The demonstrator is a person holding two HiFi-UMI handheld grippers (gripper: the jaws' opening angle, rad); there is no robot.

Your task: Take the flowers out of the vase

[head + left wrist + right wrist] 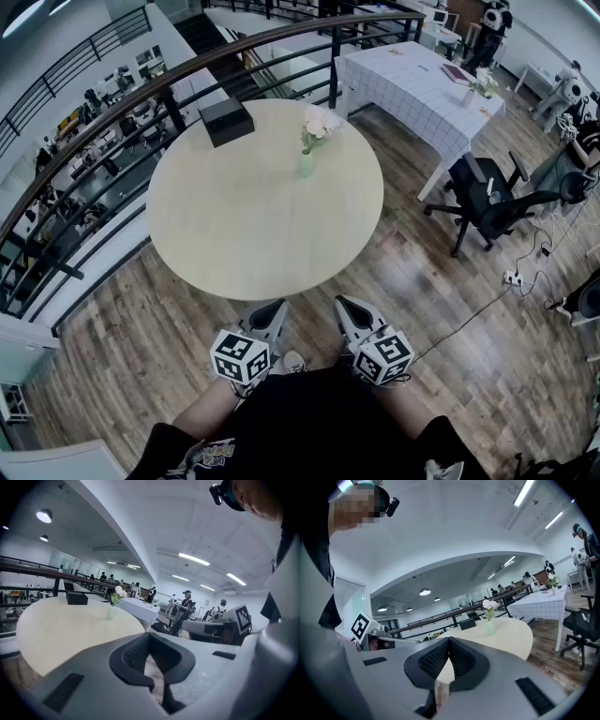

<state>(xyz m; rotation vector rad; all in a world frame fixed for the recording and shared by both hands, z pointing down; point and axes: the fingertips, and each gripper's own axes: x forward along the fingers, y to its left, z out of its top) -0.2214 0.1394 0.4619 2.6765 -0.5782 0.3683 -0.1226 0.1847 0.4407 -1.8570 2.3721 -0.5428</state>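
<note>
Tabletop: round tabletop (253, 225) with a pale, wood-coloured face, bare except for two things on its far half.
Vase: small pale green vase (307, 166), upright on the far half of the tabletop, a little right of the middle.
Flowers: white and pale pink flowers (321, 122) stand in the vase, leaning slightly to the right.
Box: black box (226, 122) at the far left edge of the tabletop, near the vase but apart from it.
Left gripper: left gripper (272, 314) held low over the floor, just short of the tabletop's near edge and well apart from the vase; its jaws are together with nothing between them.
Right gripper: right gripper (345, 307) beside the left one, also short of the near edge; its jaws are together and hold nothing.
Floor: wooden plank floor (441, 319) in brown tones, with a white power strip (513, 277) and its cables to the right.
Railing: dark curved railing (187, 70) runs behind the tabletop, with a lower level seen beyond it.
Second table: rectangular table (412, 84) under a white checked cloth, to the right behind the round one, carrying another small bunch of flowers (483, 84).
Chair: black office chair (487, 202) beside that table.
Ceiling: white, with long strip lights (193, 558) and round lamps.
People: several people (186, 603) in the distance, too small to tell more.
</note>
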